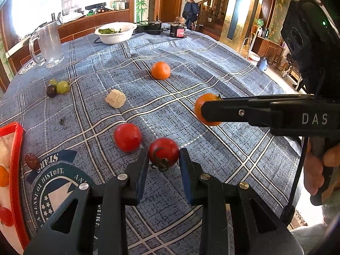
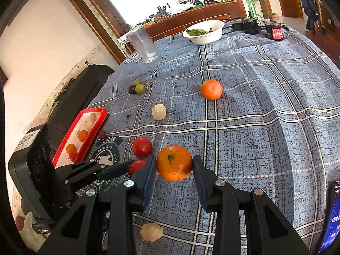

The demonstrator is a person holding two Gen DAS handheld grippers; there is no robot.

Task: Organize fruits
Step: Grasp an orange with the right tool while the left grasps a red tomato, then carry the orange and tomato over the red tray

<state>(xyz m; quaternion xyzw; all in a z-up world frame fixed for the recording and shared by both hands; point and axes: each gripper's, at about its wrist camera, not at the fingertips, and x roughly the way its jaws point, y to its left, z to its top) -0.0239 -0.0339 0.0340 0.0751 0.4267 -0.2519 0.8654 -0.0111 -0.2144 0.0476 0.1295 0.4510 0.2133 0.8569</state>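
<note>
Your left gripper [image 1: 164, 159] brackets a tomato [image 1: 163, 152], jaws narrow; your right gripper [image 2: 173, 165] likewise an orange [image 2: 174, 162]. Red tray [image 2: 99, 120] at nine o'clock holds several fruits; most remain on the cloth [image 2: 255, 127].

Left gripper [image 1: 164, 159]: a tomato [image 1: 163, 153] lies between its fingers, on the tablecloth [image 1: 212, 68]. A second tomato [image 1: 127, 137] lies just ahead and left of it. The tray [image 1: 16, 170] lies far left, with small fruits in it; a date [image 1: 31, 161] sits just beside its rim. Right gripper [image 2: 173, 165]: a mandarin [image 2: 174, 162] sits between its fingers. Ahead of it lie a pale lump [image 2: 159, 111], a second mandarin [image 2: 211, 89] farther ahead and right, and grapes [image 2: 137, 88] ahead and left. Behind these stand a glass mug [image 2: 142, 44] and a bowl [image 2: 205, 31].
</note>
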